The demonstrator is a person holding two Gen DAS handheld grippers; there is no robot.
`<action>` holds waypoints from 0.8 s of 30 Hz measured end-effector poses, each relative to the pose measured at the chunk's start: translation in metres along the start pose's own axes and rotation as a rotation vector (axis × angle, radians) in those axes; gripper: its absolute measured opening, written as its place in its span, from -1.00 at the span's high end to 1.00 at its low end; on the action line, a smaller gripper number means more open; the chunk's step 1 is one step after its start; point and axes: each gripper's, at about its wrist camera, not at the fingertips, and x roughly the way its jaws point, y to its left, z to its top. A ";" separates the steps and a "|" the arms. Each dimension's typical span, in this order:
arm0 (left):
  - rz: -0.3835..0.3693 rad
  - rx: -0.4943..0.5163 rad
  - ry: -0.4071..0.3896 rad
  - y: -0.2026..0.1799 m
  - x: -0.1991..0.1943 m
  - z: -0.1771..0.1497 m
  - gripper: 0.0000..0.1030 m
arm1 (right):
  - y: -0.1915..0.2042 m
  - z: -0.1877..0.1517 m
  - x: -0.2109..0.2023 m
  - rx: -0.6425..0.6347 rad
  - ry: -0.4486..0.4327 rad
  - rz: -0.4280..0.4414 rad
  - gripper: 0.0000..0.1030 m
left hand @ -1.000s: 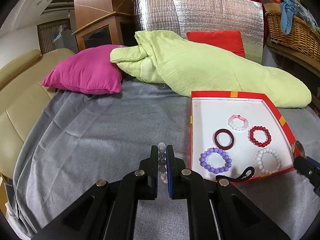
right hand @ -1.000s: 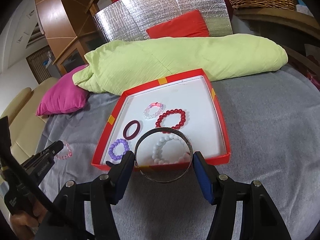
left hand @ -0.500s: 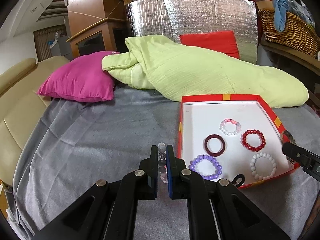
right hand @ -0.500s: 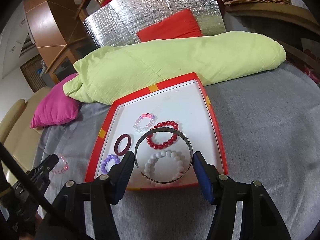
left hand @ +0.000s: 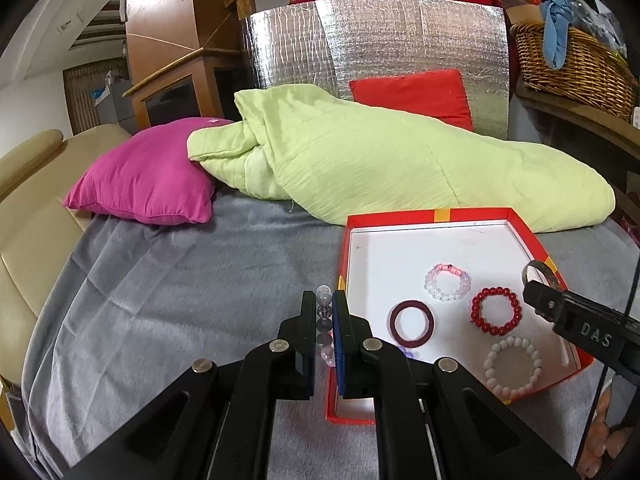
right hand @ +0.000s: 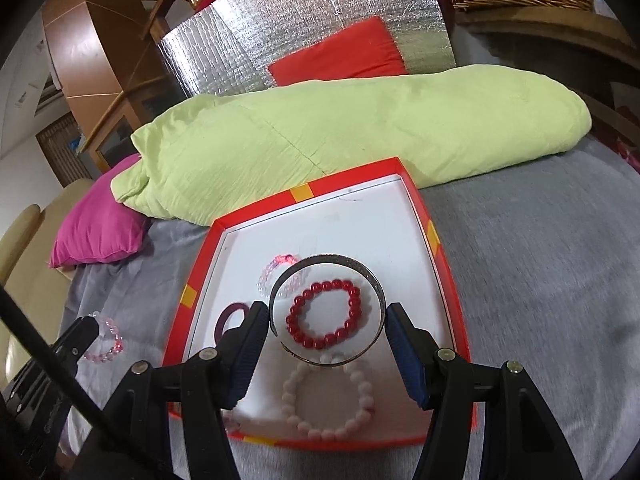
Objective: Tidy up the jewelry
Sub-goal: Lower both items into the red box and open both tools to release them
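Note:
A red box (left hand: 428,214) (right hand: 304,192) with a white floor lies on the grey blanket (left hand: 160,300). In it are a pink-white bracelet (left hand: 440,294), a red bead bracelet (left hand: 476,312) (right hand: 296,320), a maroon ring (left hand: 394,322) and a white bead bracelet (left hand: 490,368) (right hand: 292,400). A purple one is mostly hidden behind my left finger. My left gripper (left hand: 323,300) (right hand: 86,328) is shut on a clear-and-pink bead bracelet (left hand: 323,320) (right hand: 106,340) just left of the box's edge. My right gripper (right hand: 325,312) (left hand: 560,312) holds a silver bangle (right hand: 332,258) (left hand: 540,270) above the red bracelet.
A light green quilt (left hand: 380,168) lies right behind the box, with a magenta pillow (left hand: 148,180) to its left. A red cushion (left hand: 408,94) leans on a silver foil panel (left hand: 360,40). A wicker basket (left hand: 572,60) sits at the far right and a beige sofa arm (left hand: 24,200) at the left.
The right gripper has carried the bangle forward over the box, from above the white bracelet to above the red one. The left gripper has come closer to the box's left edge.

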 end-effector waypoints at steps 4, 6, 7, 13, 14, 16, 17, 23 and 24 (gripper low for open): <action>-0.024 0.010 0.009 -0.002 0.011 0.012 0.85 | 0.000 0.014 0.012 0.011 0.004 0.008 -0.23; -0.046 0.015 0.020 -0.002 0.020 0.020 0.85 | -0.001 0.022 0.017 0.016 0.008 0.016 -0.23; -0.056 0.017 0.027 -0.002 0.023 0.023 0.85 | -0.001 0.026 0.020 0.019 0.011 0.021 -0.23; -0.170 0.001 0.089 -0.003 0.063 0.045 0.85 | -0.005 0.048 0.039 0.036 0.028 0.033 -0.23; -0.187 0.000 0.097 -0.005 0.070 0.047 0.85 | -0.006 0.050 0.042 0.039 0.029 0.033 -0.23; -0.220 0.004 0.115 -0.010 0.084 0.050 0.85 | -0.010 0.053 0.047 0.050 0.033 0.033 -0.23; -0.228 0.004 0.115 -0.012 0.088 0.051 0.85 | -0.013 0.055 0.051 0.063 0.038 0.034 -0.23; -0.259 -0.001 0.154 -0.024 0.122 0.050 0.85 | -0.016 0.059 0.073 0.075 0.073 0.030 -0.23; -0.261 -0.002 0.162 -0.024 0.126 0.049 0.85 | -0.017 0.059 0.076 0.079 0.079 0.027 -0.23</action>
